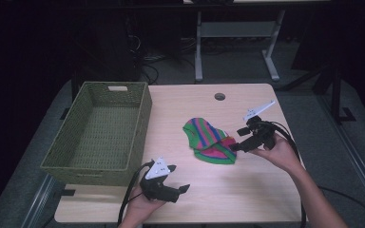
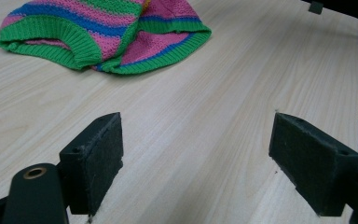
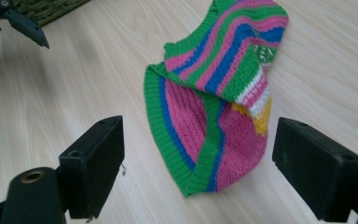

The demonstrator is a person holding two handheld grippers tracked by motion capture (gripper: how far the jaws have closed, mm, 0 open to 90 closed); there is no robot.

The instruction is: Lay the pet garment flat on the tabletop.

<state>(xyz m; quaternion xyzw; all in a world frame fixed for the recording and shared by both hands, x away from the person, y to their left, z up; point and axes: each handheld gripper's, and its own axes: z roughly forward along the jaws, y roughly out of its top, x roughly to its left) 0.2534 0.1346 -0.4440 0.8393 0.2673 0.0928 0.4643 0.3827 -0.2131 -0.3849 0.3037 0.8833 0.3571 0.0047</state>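
1. Left hand-held gripper [image 1: 179, 178] low over near tabletop [image 1: 247, 199] edge, jaws apart, nothing btwn.
2. Right hand-held gripper [image 1: 231, 147] jaws apart, at striped knit garment's [image 1: 208, 141] right edge.
3. Garment crumpled mid-tabletop; green/pink/blue stripes.
4. Green woven basket [image 1: 71, 156] far left.

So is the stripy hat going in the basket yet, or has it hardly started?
Hardly started, and the goal is a guess. Done: nothing; the basket looks empty. In hand: the hat lies crumpled on the table, and the right gripper sits open at its edge, holding nothing. The left gripper is open too, apart from the hat. Left: grabbing the hat and probably carrying it over.
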